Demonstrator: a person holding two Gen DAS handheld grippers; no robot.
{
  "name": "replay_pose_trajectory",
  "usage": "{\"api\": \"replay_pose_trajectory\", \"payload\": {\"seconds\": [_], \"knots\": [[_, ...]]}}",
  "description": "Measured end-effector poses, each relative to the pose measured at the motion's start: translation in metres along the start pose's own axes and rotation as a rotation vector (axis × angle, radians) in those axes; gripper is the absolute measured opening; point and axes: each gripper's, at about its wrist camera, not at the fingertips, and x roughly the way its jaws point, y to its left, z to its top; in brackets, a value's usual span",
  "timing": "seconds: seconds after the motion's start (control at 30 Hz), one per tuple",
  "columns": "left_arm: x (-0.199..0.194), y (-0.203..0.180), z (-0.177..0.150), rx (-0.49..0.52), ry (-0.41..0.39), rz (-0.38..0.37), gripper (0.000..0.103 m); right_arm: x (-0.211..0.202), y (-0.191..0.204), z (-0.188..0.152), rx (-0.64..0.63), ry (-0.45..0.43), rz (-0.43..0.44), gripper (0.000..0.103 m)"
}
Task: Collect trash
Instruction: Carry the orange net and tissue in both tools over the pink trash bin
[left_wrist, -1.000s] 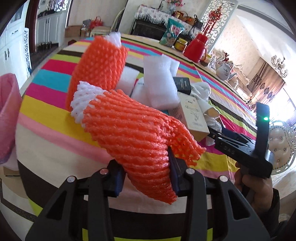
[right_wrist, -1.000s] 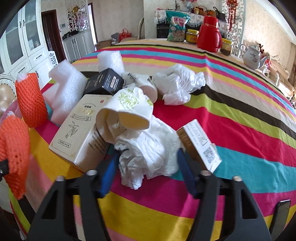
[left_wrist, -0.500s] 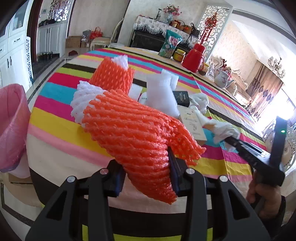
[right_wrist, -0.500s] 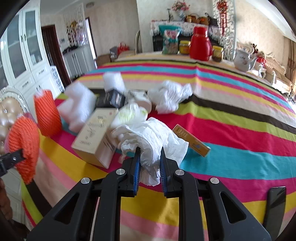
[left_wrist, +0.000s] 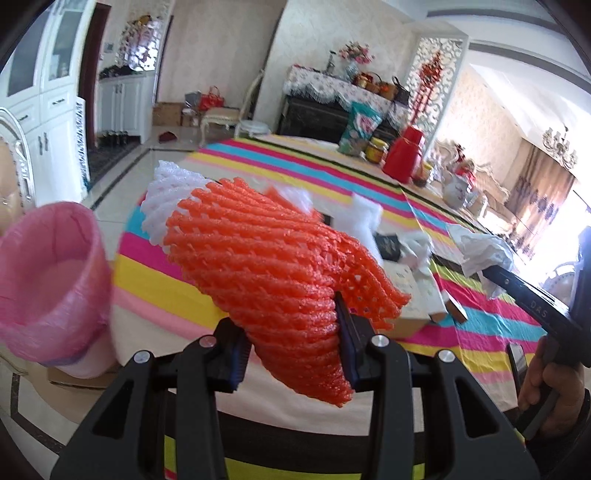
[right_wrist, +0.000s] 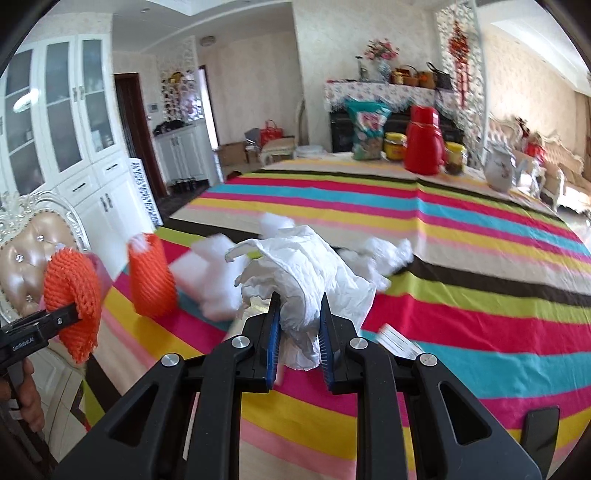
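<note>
We can read only "DAS" on the right gripper's (left_wrist: 484, 267) black finger (left_wrist: 524, 295); other print is too blurred.

Two orange foam nets (right_wrist: 74, 295) (right_wrist: 151, 280); one pink bin (left_wrist: 51, 280)

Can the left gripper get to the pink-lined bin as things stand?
Probably yes. The left gripper, shut on the orange foam net, sits beside the pink-lined bin, whose open mouth lies just to its left off the table edge. Nothing shows between them.
</note>
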Motion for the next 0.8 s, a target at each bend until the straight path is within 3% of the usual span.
{"api": "replay_pose_trajectory", "payload": {"seconds": [0.4,0.8], "knots": [[-0.059,0.102,0.047,-0.059,-0.151,0.187,0.039,0.020,0.102,0.048,-0.100,-0.069,0.161,0.020],[-0.085,0.215,0.072,-0.142,-0.170,0.323,0.040,0.056,0.242,0.073,-0.250,-0.073,0.354,0.020]]}}
